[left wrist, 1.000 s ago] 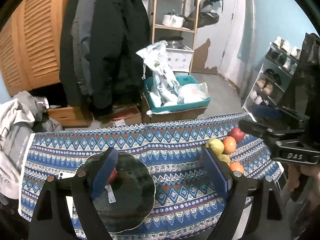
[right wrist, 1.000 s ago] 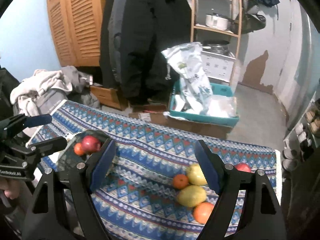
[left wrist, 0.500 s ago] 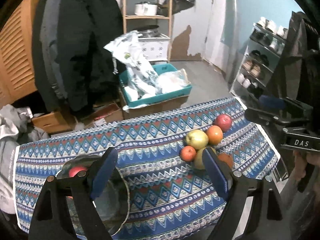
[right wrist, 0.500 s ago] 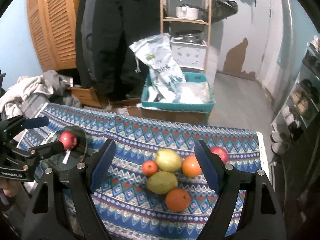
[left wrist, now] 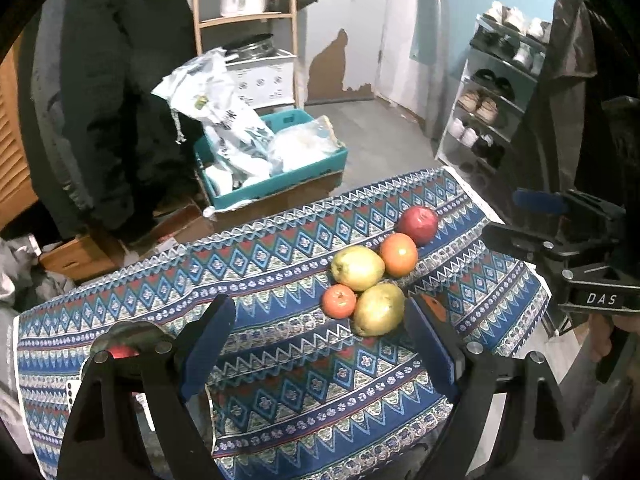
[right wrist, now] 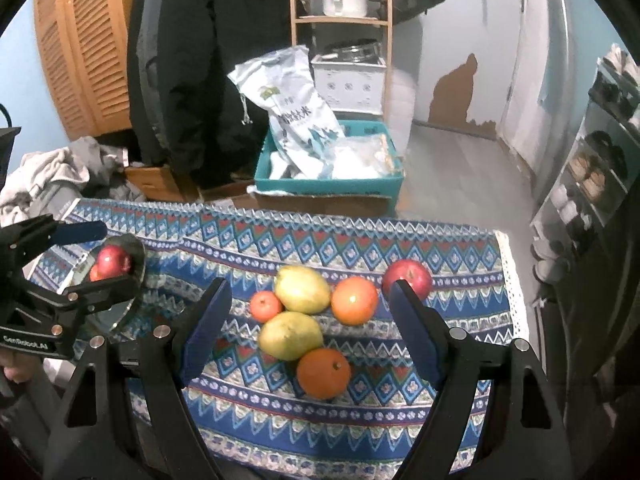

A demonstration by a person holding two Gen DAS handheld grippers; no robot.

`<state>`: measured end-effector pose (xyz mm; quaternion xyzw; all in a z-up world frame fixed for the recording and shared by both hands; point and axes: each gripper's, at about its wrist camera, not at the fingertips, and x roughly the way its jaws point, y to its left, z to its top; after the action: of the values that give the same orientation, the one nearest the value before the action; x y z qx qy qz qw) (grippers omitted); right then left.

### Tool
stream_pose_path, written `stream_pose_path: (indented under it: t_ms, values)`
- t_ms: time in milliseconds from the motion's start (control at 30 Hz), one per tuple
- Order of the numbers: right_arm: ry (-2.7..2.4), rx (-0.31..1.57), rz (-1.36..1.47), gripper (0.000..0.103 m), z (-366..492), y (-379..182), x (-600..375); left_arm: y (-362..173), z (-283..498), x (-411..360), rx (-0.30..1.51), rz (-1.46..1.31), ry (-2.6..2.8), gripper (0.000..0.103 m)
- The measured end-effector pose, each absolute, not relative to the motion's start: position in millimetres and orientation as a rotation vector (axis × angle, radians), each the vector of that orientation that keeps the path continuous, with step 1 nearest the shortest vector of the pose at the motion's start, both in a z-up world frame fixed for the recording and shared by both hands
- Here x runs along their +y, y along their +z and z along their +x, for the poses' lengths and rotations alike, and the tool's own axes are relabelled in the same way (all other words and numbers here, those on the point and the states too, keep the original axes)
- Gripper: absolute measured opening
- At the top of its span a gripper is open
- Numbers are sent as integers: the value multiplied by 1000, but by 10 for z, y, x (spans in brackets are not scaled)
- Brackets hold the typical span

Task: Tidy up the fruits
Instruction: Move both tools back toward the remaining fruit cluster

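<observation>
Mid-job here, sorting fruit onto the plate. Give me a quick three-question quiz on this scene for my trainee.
1. How many fruits lie loose on the patterned cloth?
2. True or false: the right gripper is shut on a pear.
3. What already sits on the dark plate? A) red apple B) pear C) nothing

Key:
1. Six: red apple, two pears, large orange, second orange, small orange.
2. False; it is open and empty, like the left gripper.
3. A: plate apple.
</observation>
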<state>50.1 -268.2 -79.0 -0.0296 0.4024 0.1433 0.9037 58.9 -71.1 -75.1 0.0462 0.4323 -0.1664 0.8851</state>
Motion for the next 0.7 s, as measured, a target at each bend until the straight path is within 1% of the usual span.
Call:
stream_pose_path:
  t_ms: [400, 700]
  values:
    - [296, 949, -28, 81, 640, -1263, -2830, -1139, 720, -893, 977, 136, -360, 88]
    - [310, 1115, 13, 81, 817, -1862, -2875, -1566, 851, -906, 1058, 174, -337, 88]
